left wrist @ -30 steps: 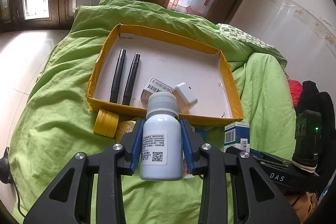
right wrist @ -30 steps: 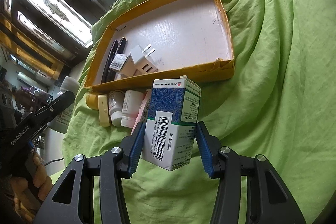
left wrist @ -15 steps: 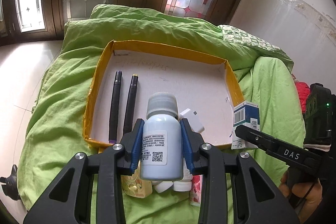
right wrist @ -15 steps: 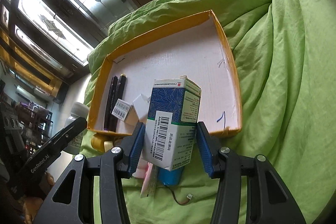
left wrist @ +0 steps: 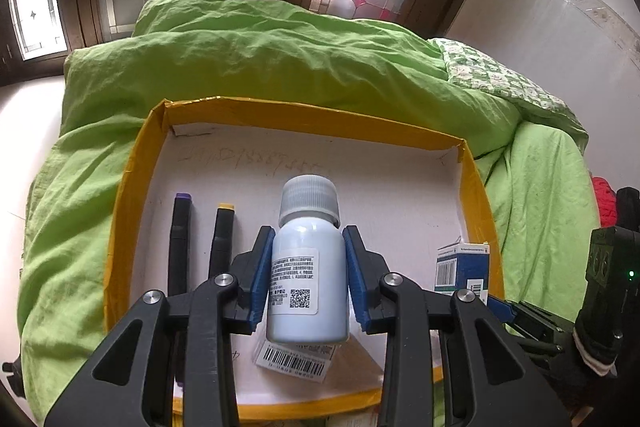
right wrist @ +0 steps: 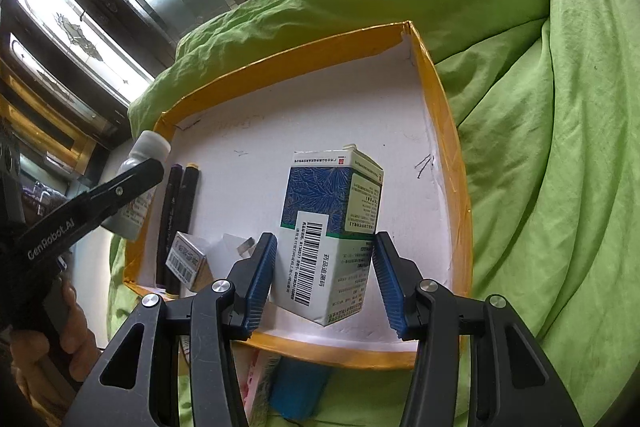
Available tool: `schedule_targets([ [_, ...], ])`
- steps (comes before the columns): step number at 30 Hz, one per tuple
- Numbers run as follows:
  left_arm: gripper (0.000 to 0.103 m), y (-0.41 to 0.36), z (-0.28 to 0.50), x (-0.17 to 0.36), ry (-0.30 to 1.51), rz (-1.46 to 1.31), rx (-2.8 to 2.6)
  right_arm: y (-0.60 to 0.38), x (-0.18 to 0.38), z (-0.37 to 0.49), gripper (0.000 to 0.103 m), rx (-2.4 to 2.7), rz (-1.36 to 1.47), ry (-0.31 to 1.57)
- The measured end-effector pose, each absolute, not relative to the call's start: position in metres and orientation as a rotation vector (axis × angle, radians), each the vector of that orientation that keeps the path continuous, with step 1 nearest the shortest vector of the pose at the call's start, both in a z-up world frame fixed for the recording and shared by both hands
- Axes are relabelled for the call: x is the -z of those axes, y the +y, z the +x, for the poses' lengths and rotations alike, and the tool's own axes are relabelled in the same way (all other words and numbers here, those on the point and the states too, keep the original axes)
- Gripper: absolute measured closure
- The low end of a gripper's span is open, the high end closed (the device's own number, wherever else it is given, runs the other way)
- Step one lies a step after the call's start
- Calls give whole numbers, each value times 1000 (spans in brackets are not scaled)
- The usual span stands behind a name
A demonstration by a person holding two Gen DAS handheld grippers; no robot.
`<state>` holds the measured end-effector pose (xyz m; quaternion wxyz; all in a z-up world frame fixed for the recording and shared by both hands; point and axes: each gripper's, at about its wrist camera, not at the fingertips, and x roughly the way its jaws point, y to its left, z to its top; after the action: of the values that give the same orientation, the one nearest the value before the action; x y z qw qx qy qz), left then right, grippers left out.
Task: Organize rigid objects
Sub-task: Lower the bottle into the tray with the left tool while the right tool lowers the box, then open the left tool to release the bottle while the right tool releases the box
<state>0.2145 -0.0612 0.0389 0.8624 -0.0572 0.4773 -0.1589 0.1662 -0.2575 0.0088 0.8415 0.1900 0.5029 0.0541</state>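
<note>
My left gripper (left wrist: 307,279) is shut on a pale blue bottle (left wrist: 307,267) with a grey ribbed cap, held upright over the yellow-rimmed tray (left wrist: 132,179). My right gripper (right wrist: 326,279) is shut on a blue and white medicine box (right wrist: 332,227), held over the tray's right half (right wrist: 444,131). The box also shows in the left wrist view (left wrist: 462,267); the bottle shows in the right wrist view (right wrist: 138,183). Two dark markers (left wrist: 180,243) lie side by side at the tray's left. A small barcoded box (right wrist: 186,261) and a white plug (right wrist: 232,247) lie near the tray's front.
The tray lies on a green quilt (left wrist: 280,55). Several loose items, among them a blue object (right wrist: 298,387) and a pink packet (right wrist: 256,379), lie on the quilt in front of the tray. Windows and a white wall stand behind.
Both grippers have moved forward over the tray with their objects still held. The loose items in front of the tray have slid out of the left wrist view.
</note>
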Motion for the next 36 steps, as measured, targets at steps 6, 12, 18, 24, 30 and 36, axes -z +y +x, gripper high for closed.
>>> schedule_targets([
  [6,71,-66,229,-16,1036,-132,331,-255,4,183,59,-87,378,1083],
  [12,71,-64,245,-2,1050,-119,298,-238,0,210,59,-107,280,1067],
  [18,71,-61,259,8,1059,-116,293,-235,5,235,62,-130,246,1075],
  [24,71,-63,259,9,1045,-70,302,-240,6,247,61,-139,251,1049],
  [30,71,-61,253,0,1040,-91,311,-239,1,240,58,-135,261,1014],
  [36,71,-51,234,-30,999,-94,319,-243,-15,223,55,-117,276,969],
])
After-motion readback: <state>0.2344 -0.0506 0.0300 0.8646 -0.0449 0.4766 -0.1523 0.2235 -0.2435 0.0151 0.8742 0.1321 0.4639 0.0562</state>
